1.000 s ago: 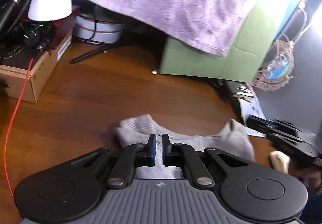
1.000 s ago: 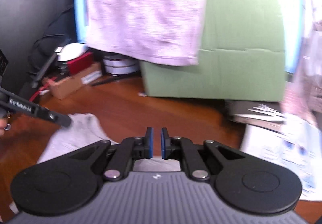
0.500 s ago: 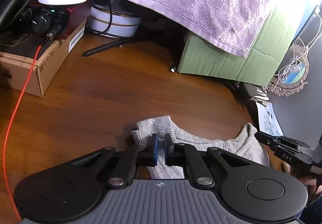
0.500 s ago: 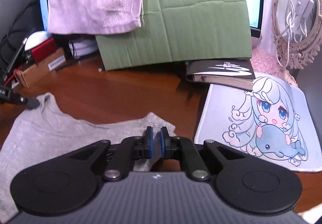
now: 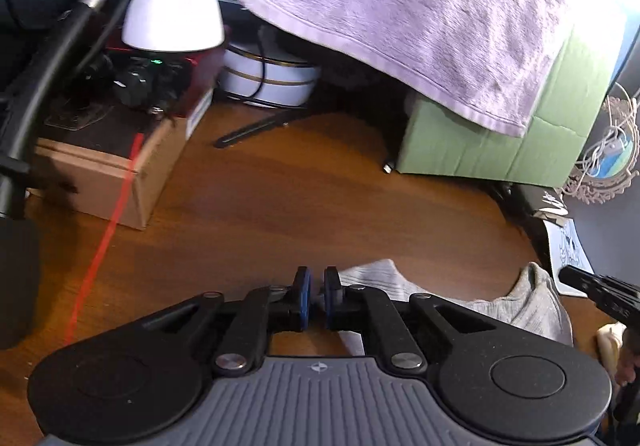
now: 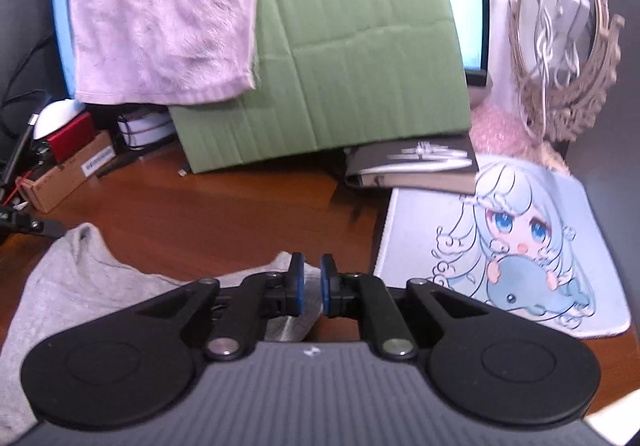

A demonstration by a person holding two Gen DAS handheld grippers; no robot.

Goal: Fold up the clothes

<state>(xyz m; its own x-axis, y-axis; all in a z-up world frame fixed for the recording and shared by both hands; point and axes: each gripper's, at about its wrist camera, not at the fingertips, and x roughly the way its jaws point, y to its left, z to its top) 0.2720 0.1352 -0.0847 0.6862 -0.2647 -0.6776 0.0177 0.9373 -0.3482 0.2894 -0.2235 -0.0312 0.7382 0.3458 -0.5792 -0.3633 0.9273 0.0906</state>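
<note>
Item: grey top, 1 piece, lying on the wooden desk between the 2 tongs. Spread mostly flat, 2 shoulder straps toward the far side with a scooped neckline dipping between them.

Long axis at this edge: left to right across the desk, strap to strap.

Left tongs: at the left strap. The pads stand a narrow gap apart. The strap's tip lies just right of that gap and partly behind the right pad; whether any cloth is pinched there cannot be told.

Right tongs: at the right strap. The pads stand a narrow gap apart, with grey cloth showing beneath and behind them; a hold on it cannot be confirmed.

Nearness: each tongs is nearest its own strap, 1 per side. In the right wrist view, the left tongs' tip touches or nearly touches the far strap.

Surroundings: green cardboard with a lilac towel hung over it stands well beyond the top; a printed mouse mat lies just right of the right strap; a brown carton sits far left.

Judgement: any fold from here turns on the strap edge being carried toward the person, over the body of the top.
</note>
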